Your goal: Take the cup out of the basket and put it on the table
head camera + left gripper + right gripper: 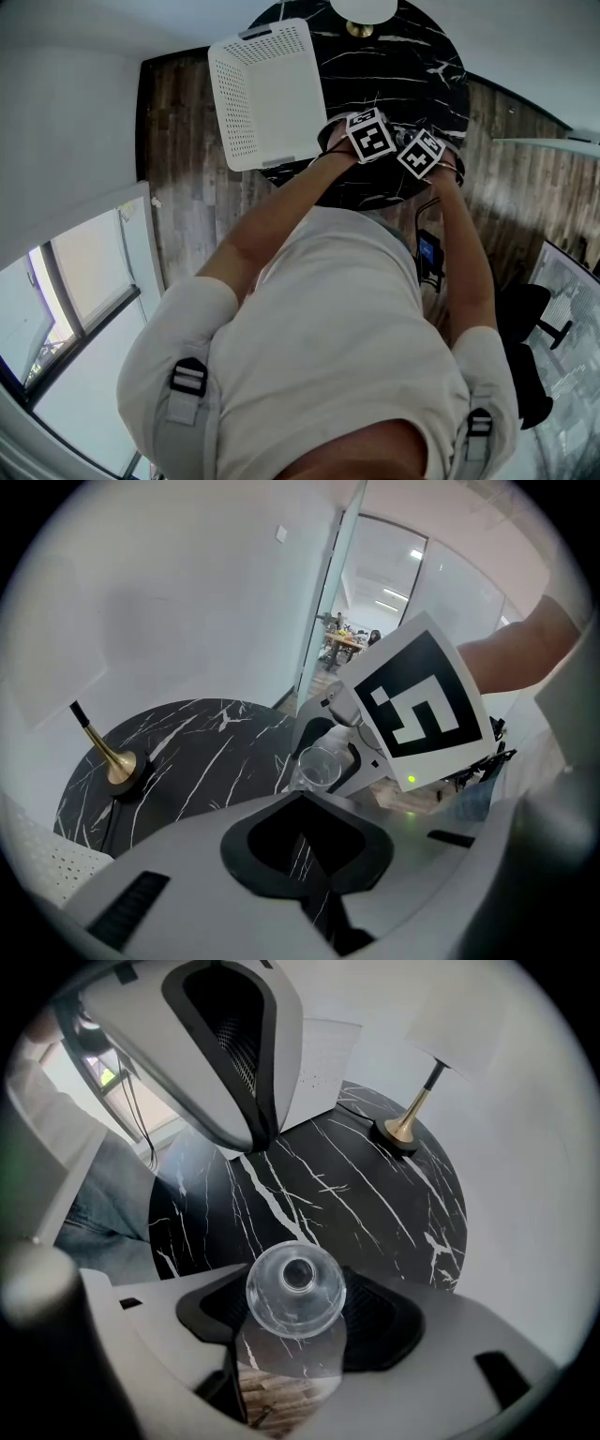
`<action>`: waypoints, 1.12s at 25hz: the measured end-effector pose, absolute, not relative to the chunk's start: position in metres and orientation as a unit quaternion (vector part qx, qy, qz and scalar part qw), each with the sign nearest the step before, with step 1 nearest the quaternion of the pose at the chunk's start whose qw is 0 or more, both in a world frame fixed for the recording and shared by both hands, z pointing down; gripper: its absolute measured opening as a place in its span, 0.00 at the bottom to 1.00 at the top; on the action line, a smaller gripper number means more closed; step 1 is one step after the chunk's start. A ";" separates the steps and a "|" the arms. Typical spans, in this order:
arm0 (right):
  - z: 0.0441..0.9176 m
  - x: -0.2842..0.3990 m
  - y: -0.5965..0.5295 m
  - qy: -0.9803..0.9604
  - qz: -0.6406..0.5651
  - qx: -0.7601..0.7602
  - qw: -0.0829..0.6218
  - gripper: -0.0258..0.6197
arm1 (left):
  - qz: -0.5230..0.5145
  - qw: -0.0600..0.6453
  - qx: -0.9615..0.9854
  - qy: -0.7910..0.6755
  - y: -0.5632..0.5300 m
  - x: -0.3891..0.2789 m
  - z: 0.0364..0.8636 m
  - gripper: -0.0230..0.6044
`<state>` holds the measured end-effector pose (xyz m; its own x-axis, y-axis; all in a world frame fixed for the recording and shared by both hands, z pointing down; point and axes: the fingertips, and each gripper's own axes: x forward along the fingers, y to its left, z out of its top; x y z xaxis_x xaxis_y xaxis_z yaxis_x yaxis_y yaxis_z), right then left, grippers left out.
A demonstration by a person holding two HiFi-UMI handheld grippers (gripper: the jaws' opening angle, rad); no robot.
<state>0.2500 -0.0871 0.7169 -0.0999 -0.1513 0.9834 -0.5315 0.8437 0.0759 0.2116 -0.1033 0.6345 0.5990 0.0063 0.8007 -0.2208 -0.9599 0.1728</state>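
The right gripper (293, 1324) had its jaws closed on a clear glass cup (295, 1290), the pads pressing its sides and one round end facing the gripper's camera. The cup was out of the basket and held at the near rim of the round black marble table (375, 1204). I could not tell whether it touched the top.

Just beside it, at about 10 o'clock in the head view, the left gripper (300, 803) had its jaws brought together at the tips. Nothing sat in the dark hollow between them, only marble showing through. From the left gripper view the cup lay just beyond those tips, at 12 o'clock.

Farther out, the white perforated basket (267, 94) rested on the table's edge at 10 o'clock from the grippers, partly overhanging the wooden floor (187, 187). At the table's far rim, at 12 o'clock, stood a brass-footed lamp (406, 1131).
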 end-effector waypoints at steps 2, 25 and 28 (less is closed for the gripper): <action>0.718 0.251 -0.088 -0.725 0.149 0.232 0.631 0.49 | 0.444 0.129 0.885 -0.058 -0.102 0.211 0.635 0.04; 0.608 0.241 -0.103 -0.797 0.129 0.333 0.487 0.49 | 0.359 0.134 0.917 -0.113 -0.101 0.185 0.568 0.04; 0.558 0.225 -0.108 -0.832 0.121 0.368 0.396 0.49 | 0.303 0.163 0.929 -0.135 -0.098 0.174 0.533 0.04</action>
